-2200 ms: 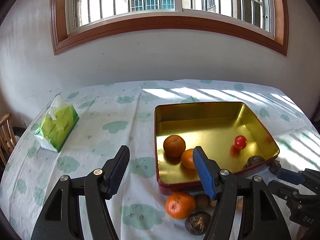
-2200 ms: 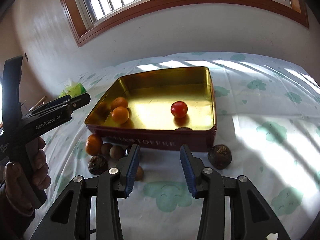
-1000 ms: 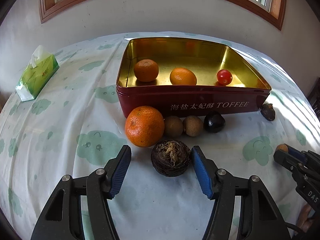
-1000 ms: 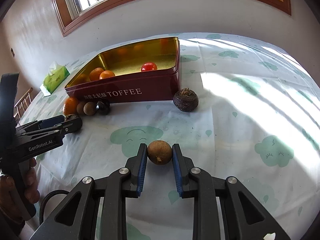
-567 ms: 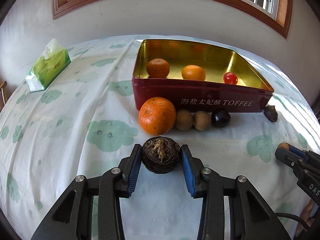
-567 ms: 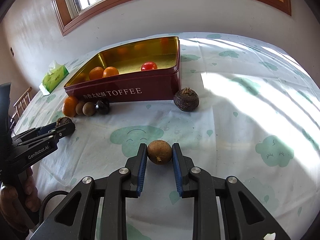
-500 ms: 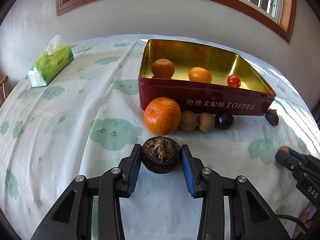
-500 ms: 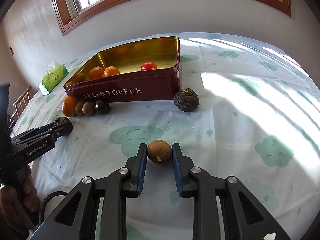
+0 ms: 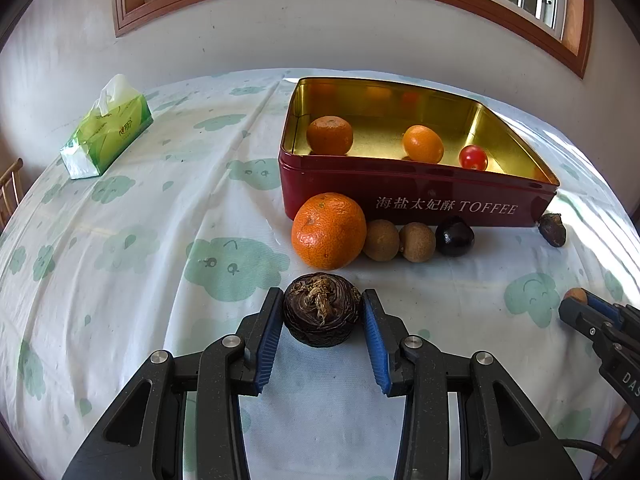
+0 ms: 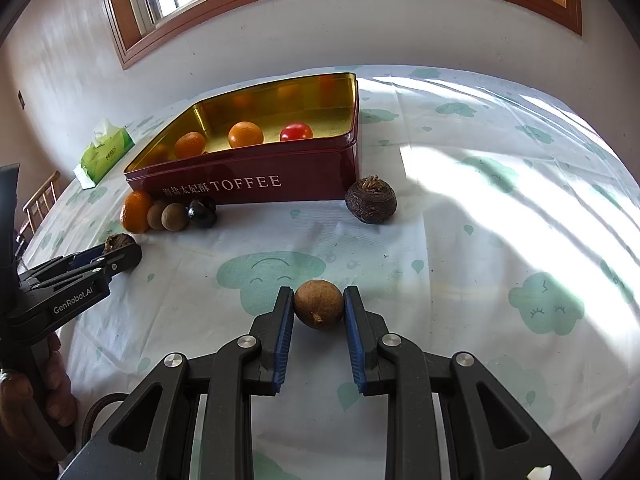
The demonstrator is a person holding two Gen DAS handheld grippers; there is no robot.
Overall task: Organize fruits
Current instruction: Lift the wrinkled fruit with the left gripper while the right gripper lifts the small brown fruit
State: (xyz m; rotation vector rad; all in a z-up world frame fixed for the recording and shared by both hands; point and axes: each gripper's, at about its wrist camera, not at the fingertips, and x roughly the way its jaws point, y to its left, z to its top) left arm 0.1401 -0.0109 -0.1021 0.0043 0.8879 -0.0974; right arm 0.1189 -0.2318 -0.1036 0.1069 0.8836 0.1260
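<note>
Both grippers are pinching fruit just now. The left gripper (image 9: 322, 316) has just been closing, and its blue pads now press the flanks of a dark water chestnut (image 9: 322, 314), which sits between them just off the cloth-covered surface (image 9: 140, 280), a little in front of the near wall of the toffee tin (image 9: 420, 196). The right gripper (image 10: 319, 310) is clamped on a small brown longan (image 10: 319, 309), out toward the middle of the surface, well in front of the tin's lettered wall. I'd judge both to be light and firm. The water chestnut looks hard and ridged, flattened top and bottom, so a hold across its widest girth, as now, should sit steady. The longan is round with a thin, brittle shell, so it could roll out of the pads or crack under a hard squeeze, and a gentle grip through its centre suits it best. Inside the tin lie two mandarins (image 9: 330, 135) and a cherry tomato (image 9: 473, 157). Against the tin's near wall sit a large orange (image 9: 328, 231), two more longans (image 9: 382, 239) and a glossy dark chestnut (image 9: 455, 231). A second water chestnut (image 10: 371, 199) rests by the tin's corner.
</note>
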